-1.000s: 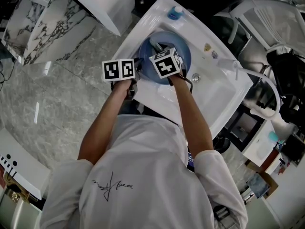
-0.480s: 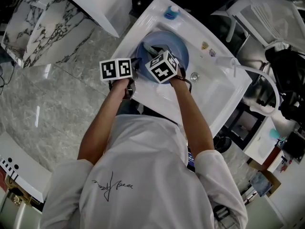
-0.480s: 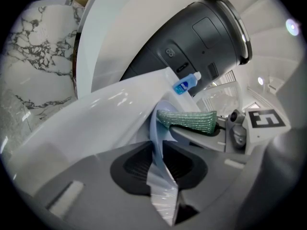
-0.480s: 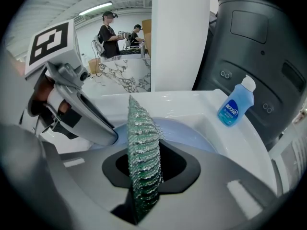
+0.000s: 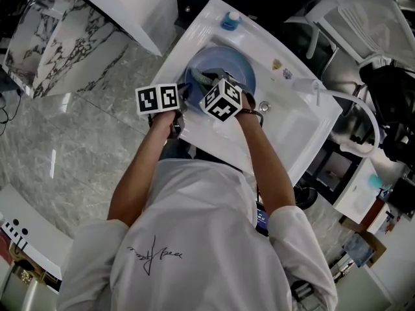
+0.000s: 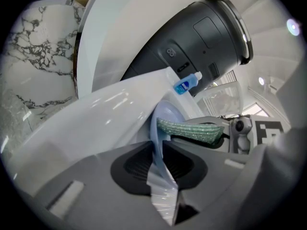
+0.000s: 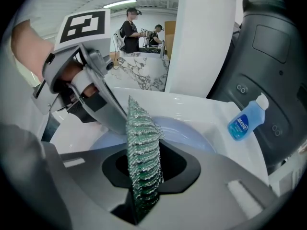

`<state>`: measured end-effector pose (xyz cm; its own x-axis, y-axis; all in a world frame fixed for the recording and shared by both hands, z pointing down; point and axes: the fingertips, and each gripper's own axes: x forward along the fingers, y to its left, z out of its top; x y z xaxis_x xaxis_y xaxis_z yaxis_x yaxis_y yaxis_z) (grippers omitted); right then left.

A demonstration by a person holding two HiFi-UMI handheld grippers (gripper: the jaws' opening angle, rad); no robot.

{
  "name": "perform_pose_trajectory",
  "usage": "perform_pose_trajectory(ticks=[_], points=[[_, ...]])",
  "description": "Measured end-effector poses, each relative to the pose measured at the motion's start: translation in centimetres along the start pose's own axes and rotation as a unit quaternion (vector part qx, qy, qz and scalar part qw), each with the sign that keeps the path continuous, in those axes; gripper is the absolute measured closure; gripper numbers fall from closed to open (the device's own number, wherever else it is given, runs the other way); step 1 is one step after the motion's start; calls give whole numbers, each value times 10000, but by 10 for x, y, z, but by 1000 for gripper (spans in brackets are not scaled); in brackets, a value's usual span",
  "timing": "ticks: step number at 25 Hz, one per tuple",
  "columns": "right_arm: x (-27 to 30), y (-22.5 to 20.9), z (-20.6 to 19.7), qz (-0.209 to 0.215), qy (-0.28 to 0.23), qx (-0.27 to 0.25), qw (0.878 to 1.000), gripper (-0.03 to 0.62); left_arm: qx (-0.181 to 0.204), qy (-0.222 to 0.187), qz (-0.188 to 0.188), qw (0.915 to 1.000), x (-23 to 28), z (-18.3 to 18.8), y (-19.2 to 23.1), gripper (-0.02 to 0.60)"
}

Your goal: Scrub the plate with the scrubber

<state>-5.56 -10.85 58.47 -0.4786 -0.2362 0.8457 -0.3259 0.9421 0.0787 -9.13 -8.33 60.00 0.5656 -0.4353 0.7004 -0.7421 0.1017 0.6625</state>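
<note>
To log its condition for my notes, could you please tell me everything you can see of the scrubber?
The scrubber is a flat green pad of glittery, knitted-looking mesh, seemingly soft. The right gripper is shut on one end, holding it on edge between the jaws. Its free end reaches out over the pale blue plate in the white sink, apparently against the plate's face.

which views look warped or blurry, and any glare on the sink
Both gripper views: fisheye bend, dark corners. Left gripper view: glare streaks on the sink, plate edge soft. Right gripper view: scrubber texture sharp. Head view: sharp, little bend.
</note>
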Motion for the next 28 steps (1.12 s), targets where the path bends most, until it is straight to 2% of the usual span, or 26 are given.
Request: perform_pose_trajectory(ticks=[11, 28], points=[[-2, 14, -7, -104, 103, -836, 9964, 533, -31, 8, 8, 10000, 0, 0, 2, 459], [-11, 37, -22, 45, 291, -1291, 9912, 531, -161, -8, -26, 9999, 0, 1, 3, 465]])
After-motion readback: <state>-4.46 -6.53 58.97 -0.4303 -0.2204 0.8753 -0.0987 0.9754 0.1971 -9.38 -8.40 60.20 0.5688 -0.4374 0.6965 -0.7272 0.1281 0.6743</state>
